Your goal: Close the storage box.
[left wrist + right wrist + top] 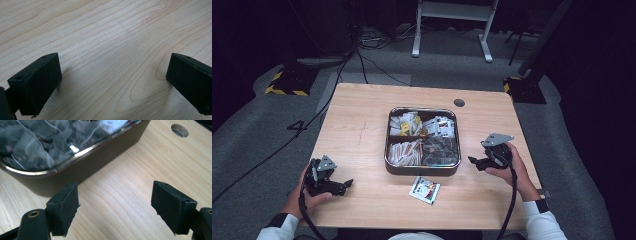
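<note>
Near the front edge, between my empty, wide-apart left gripper [346,185] and right gripper [472,160], lies a sachet [424,190] outside the tray [422,170], ready for pickup.

— What lies nearest the hands?
— A small white sachet [424,190] with red and dark print, flat on the counter [362,125], slightly askew.
— And where exactly?
— Just in front of the square tin [422,171] of sachets and tea bags, apart from it, between both hands.
</note>
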`<state>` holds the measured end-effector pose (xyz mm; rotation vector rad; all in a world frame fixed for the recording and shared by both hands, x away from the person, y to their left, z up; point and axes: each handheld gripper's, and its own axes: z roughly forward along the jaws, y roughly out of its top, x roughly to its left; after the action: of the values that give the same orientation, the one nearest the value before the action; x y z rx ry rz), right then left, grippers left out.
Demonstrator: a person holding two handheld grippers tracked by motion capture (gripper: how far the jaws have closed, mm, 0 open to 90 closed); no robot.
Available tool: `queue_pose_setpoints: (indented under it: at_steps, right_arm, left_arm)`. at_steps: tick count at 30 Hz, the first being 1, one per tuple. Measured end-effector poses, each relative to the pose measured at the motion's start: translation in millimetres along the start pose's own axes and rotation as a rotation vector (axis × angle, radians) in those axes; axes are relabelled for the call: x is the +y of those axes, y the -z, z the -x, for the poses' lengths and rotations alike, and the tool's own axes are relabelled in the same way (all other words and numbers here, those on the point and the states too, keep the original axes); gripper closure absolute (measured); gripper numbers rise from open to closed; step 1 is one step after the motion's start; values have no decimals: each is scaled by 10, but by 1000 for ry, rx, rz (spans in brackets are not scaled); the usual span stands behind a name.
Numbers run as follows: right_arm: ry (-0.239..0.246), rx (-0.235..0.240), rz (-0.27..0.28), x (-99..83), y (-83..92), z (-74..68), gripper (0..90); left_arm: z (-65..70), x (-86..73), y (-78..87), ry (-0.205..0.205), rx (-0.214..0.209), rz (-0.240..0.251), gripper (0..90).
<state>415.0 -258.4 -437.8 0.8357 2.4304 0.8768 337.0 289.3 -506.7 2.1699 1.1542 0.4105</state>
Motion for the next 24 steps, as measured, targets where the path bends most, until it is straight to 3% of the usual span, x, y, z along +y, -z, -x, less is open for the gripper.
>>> queue_pose_setpoints:
  at_steps: [24]
  right_arm:
    - [-72,-6,-63,-551,8,100,231]
  left_arm:
    - [0,0,0,0,0,0,2]
